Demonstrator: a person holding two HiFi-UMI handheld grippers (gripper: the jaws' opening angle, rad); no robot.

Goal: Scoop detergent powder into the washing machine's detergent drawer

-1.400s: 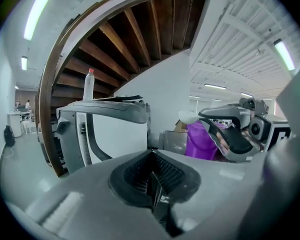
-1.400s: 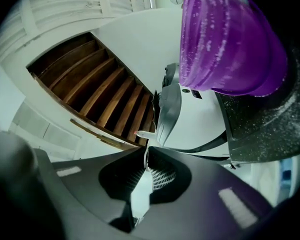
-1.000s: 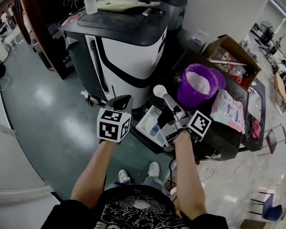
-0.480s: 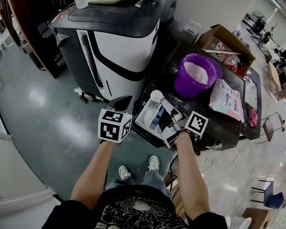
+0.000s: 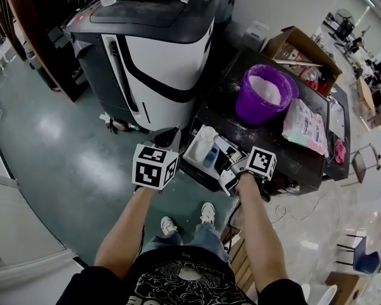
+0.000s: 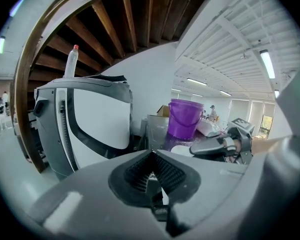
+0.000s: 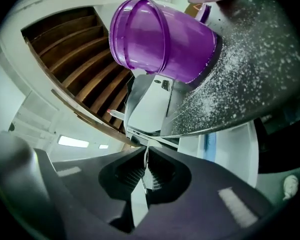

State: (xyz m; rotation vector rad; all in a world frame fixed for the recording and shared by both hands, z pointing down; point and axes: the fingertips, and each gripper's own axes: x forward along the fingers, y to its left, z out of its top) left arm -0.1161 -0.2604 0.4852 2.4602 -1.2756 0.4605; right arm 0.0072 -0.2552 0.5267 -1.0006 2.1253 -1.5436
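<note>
My right hand-held gripper (image 5: pixel 226 151) is clamped on the handle of the white scoop (image 5: pixel 207 133). The scoop's bowl sits over the far-left corner of the detergent drawer (image 5: pixel 194 155). That drawer lies at the left edge of the dark worktop (image 5: pixel 305 162), close to the front of the washing machine (image 5: pixel 165 49).

My left hand-held gripper (image 5: pixel 167 136) is closed with nothing between its jaws. It hangs off the worktop edge, over the floor (image 5: pixel 63 145) and just beside the drawer. The gap between it and the machine's front is narrow. The only wide open room is the floor further to my left.

Right of the drawer, the worktop is dusted with spilled powder. The purple bucket (image 5: pixel 265 94) of powder stands toward the far edge, with a pouch (image 5: pixel 305 127) near its right side.

A second ago the scoop was raised close beside the bucket. It has since come down to the drawer and away from the bucket. My left hand-held gripper has barely shifted.
</note>
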